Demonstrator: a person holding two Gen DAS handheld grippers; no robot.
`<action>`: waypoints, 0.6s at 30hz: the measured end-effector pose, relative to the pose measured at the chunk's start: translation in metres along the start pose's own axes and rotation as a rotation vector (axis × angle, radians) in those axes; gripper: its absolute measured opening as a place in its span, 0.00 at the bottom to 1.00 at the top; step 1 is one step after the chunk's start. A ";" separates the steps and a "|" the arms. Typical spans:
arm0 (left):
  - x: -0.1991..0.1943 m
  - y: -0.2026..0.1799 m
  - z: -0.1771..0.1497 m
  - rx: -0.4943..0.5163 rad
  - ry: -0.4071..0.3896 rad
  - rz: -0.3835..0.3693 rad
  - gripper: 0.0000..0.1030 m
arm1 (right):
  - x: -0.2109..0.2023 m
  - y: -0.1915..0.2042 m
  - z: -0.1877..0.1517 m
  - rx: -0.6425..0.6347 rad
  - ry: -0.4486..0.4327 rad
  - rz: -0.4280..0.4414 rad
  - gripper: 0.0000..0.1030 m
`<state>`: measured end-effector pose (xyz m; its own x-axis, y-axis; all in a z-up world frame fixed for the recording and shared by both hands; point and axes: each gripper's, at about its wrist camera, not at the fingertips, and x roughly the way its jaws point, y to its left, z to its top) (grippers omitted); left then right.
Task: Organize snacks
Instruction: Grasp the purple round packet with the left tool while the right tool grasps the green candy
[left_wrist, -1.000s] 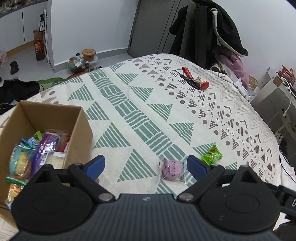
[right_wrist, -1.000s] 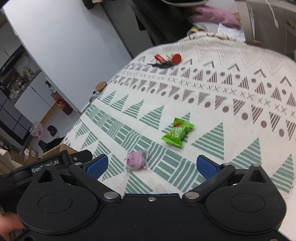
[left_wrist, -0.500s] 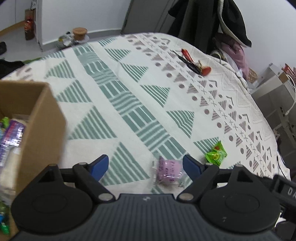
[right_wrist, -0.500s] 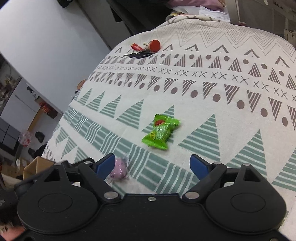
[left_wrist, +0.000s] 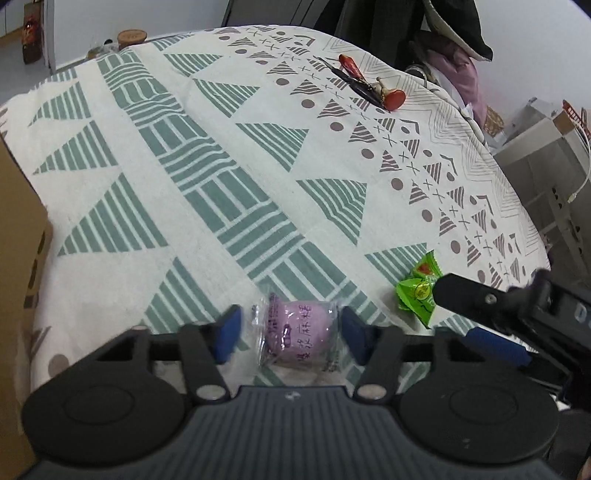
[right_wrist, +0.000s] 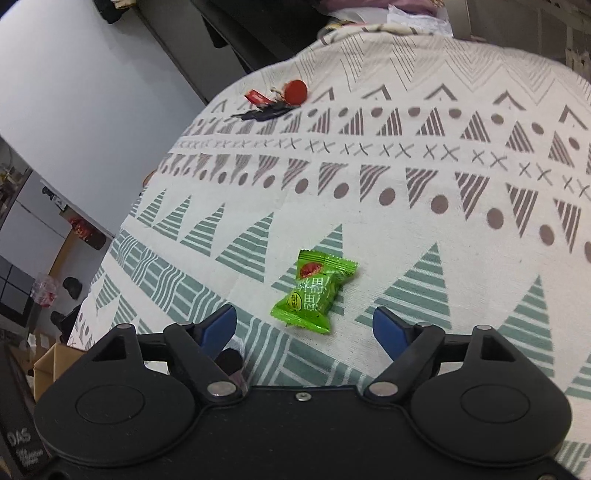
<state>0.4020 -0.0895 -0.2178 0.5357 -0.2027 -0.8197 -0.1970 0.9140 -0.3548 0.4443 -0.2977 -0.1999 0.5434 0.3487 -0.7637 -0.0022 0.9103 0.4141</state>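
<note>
A pink wrapped snack (left_wrist: 300, 334) lies on the patterned cloth between the blue pads of my left gripper (left_wrist: 291, 334). The jaws stand open on either side of it with small gaps. A green wrapped snack (right_wrist: 314, 291) lies just ahead of my open right gripper (right_wrist: 304, 328); it also shows in the left wrist view (left_wrist: 419, 291), next to the right gripper's finger (left_wrist: 480, 299). The cardboard box (left_wrist: 18, 280) stands at the left edge, its inside hidden.
A bunch of keys with red tags (left_wrist: 369, 86) lies at the far side of the cloth-covered table (left_wrist: 221, 166). Dark clothes (left_wrist: 424, 26) hang behind it. Shelving (left_wrist: 543, 166) stands off the table's right edge.
My left gripper has swung right, away from the box, and come down around the pink snack, jaws narrower. My right gripper has moved forward toward the green snack.
</note>
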 end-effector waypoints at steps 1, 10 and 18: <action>0.000 0.001 0.001 0.000 0.002 0.005 0.41 | 0.003 0.000 0.000 0.003 0.004 -0.002 0.78; -0.007 0.019 0.014 -0.029 -0.016 0.025 0.33 | 0.031 0.007 0.009 -0.008 -0.014 -0.045 0.68; -0.024 0.034 0.018 -0.037 -0.047 0.051 0.32 | 0.030 0.016 0.007 -0.036 0.018 -0.047 0.27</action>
<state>0.3976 -0.0476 -0.2023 0.5618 -0.1392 -0.8155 -0.2549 0.9087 -0.3307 0.4661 -0.2742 -0.2123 0.5282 0.3088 -0.7910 -0.0075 0.9332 0.3592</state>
